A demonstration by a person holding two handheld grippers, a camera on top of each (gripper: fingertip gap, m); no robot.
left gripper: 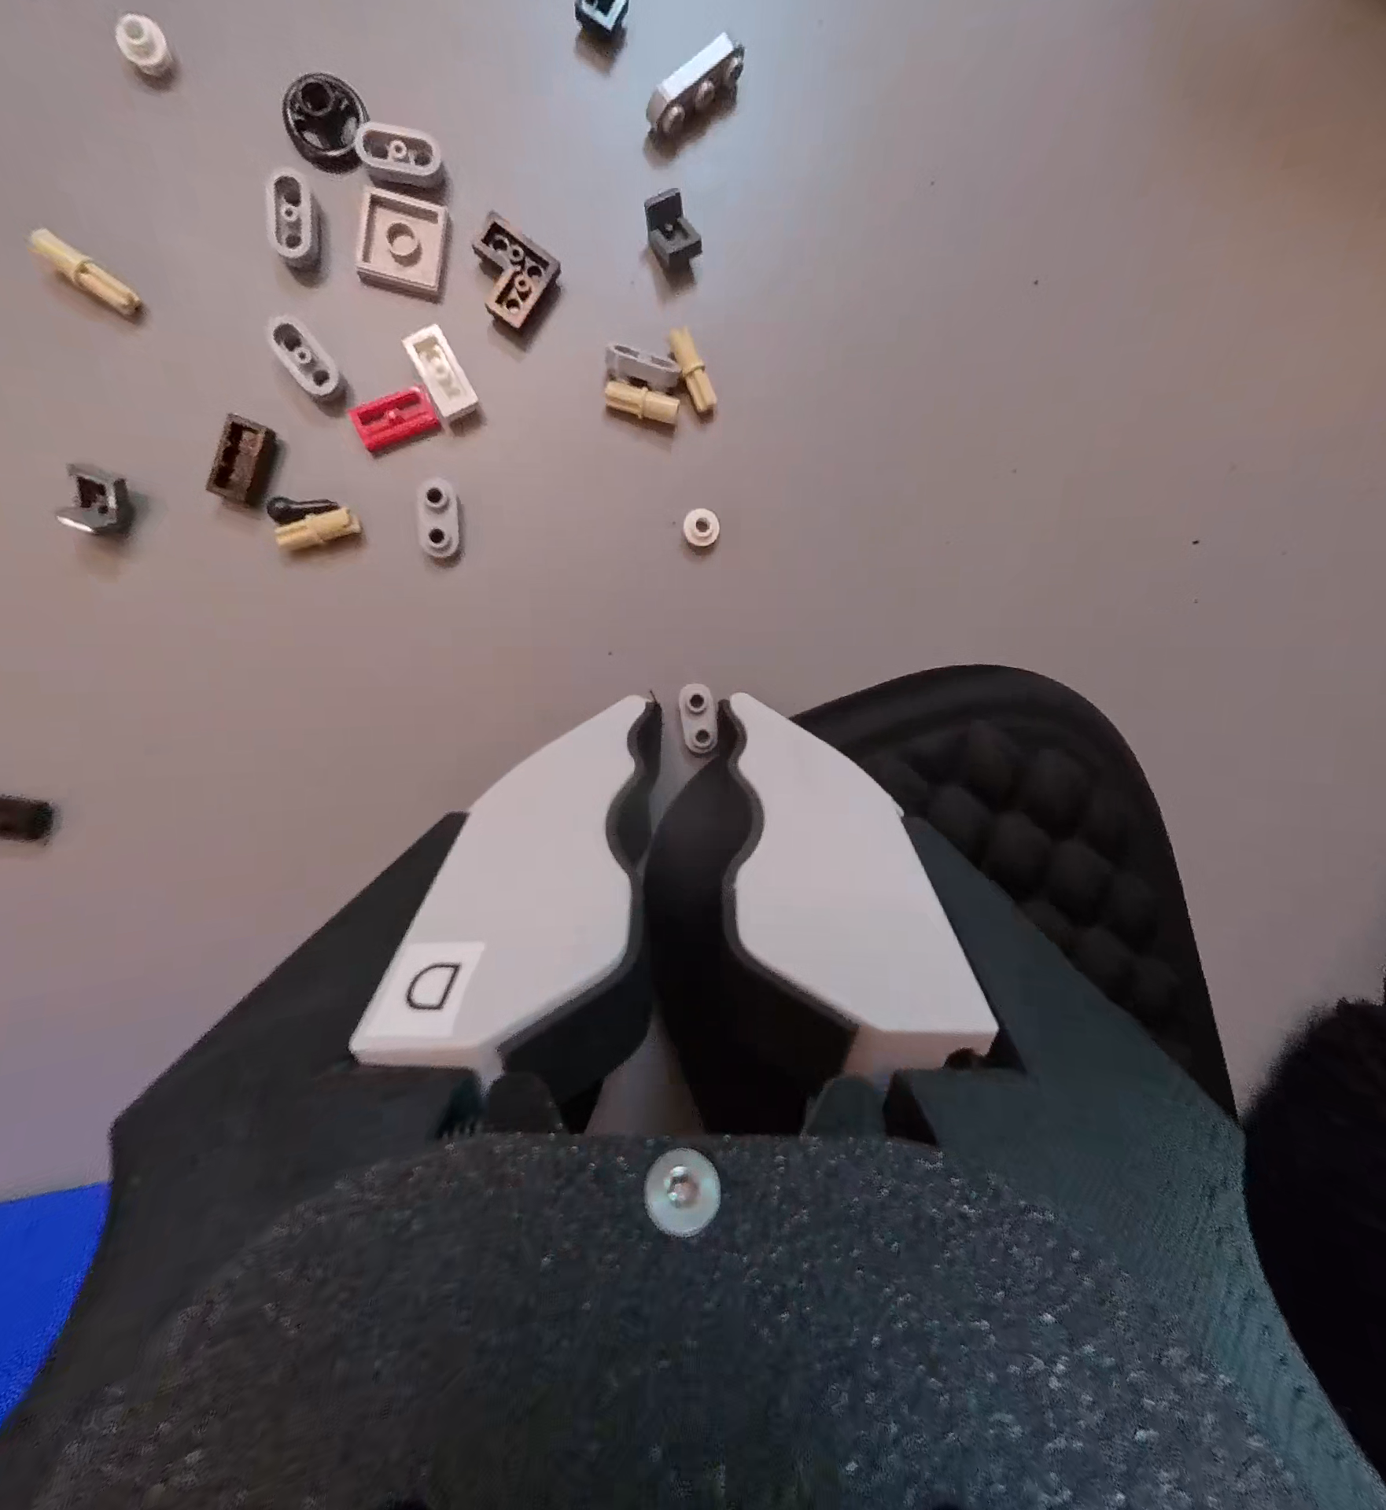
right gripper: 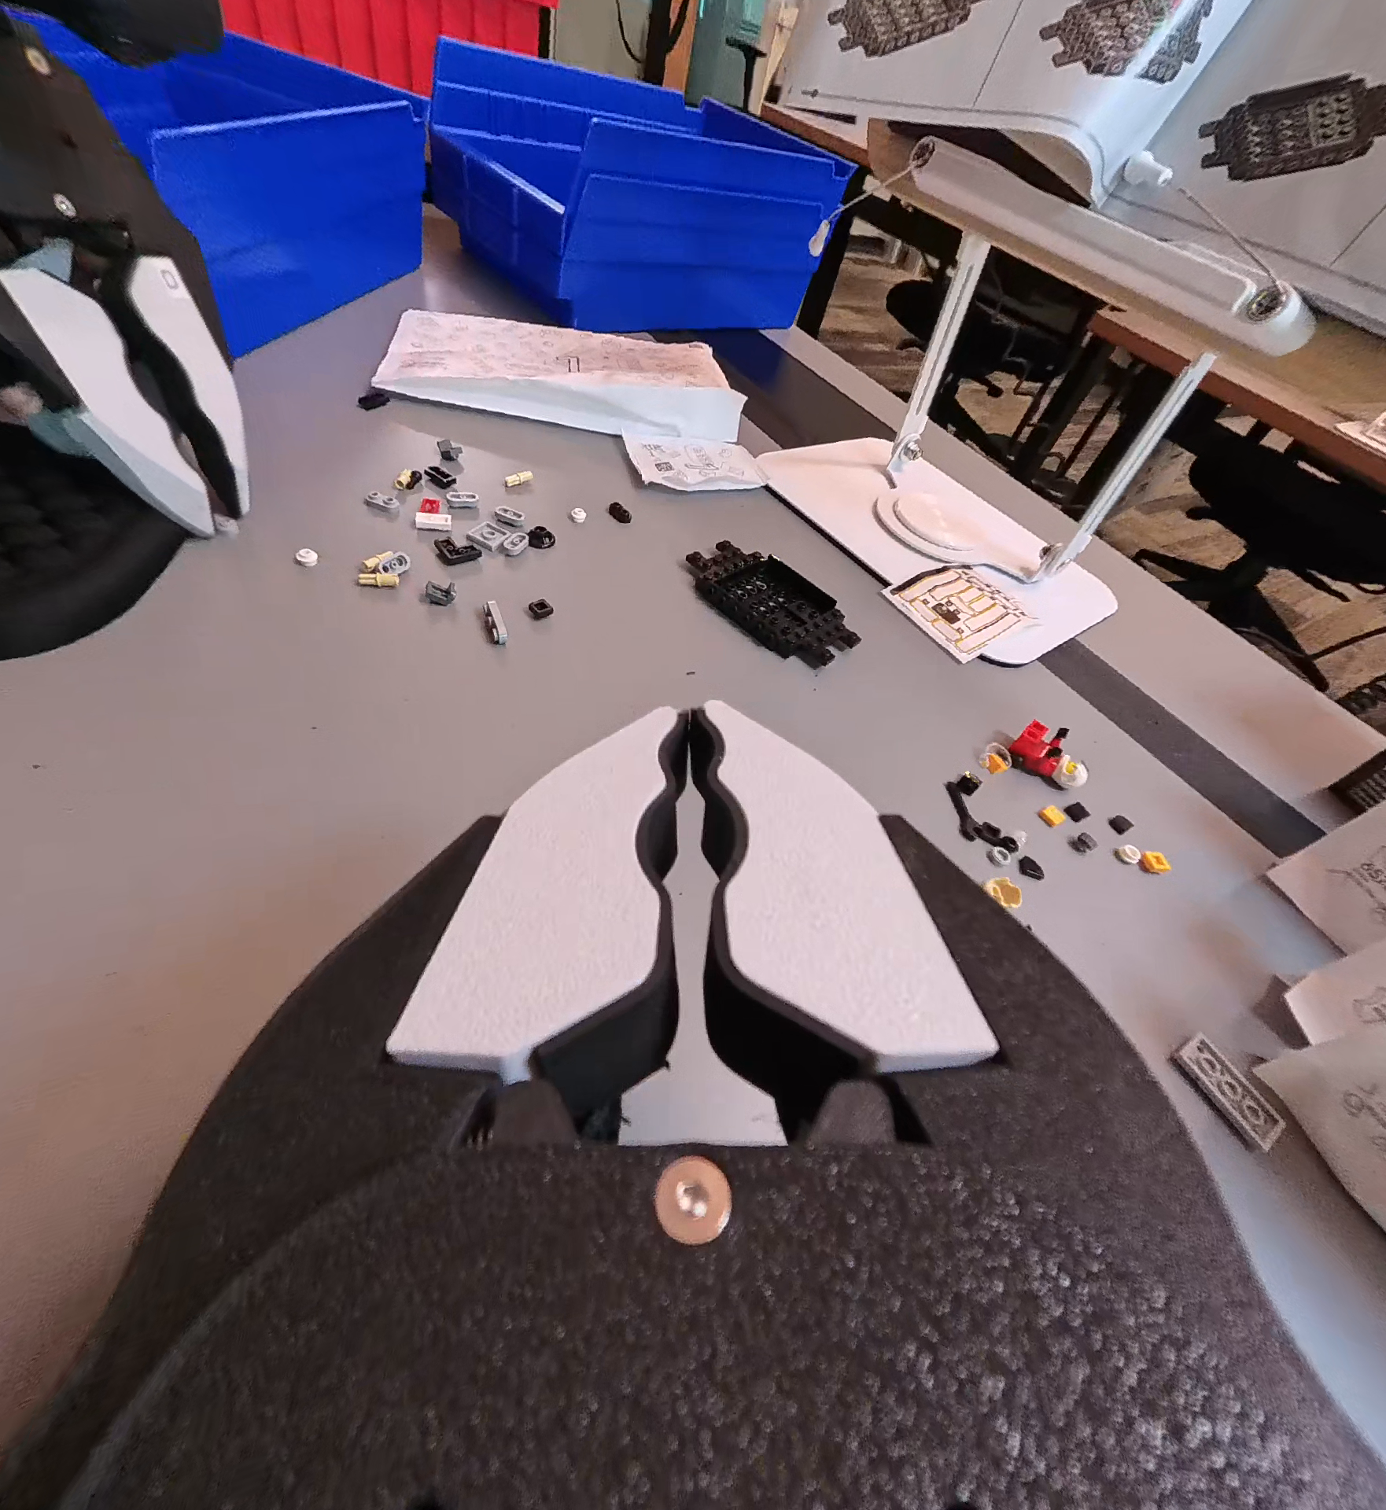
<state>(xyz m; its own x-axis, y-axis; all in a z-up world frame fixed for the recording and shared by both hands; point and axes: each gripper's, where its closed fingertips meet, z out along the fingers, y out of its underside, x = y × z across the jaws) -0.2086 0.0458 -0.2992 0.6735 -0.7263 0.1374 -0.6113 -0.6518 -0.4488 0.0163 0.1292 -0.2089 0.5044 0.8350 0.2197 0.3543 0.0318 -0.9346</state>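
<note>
Left wrist view shows the left gripper pointed down at the grey counter, its fingers slightly apart around a small light-grey two-hole plastic plate. The right finger seems to touch the plate's edge; a narrow gap shows on the left side, so it does not look clamped. Closing squarely on the long edges, centred, would likely keep the plate from twisting. Nearby scattered pieces include a white round stud. The right gripper hovers above the counter with fingers together, holding nothing.
</note>
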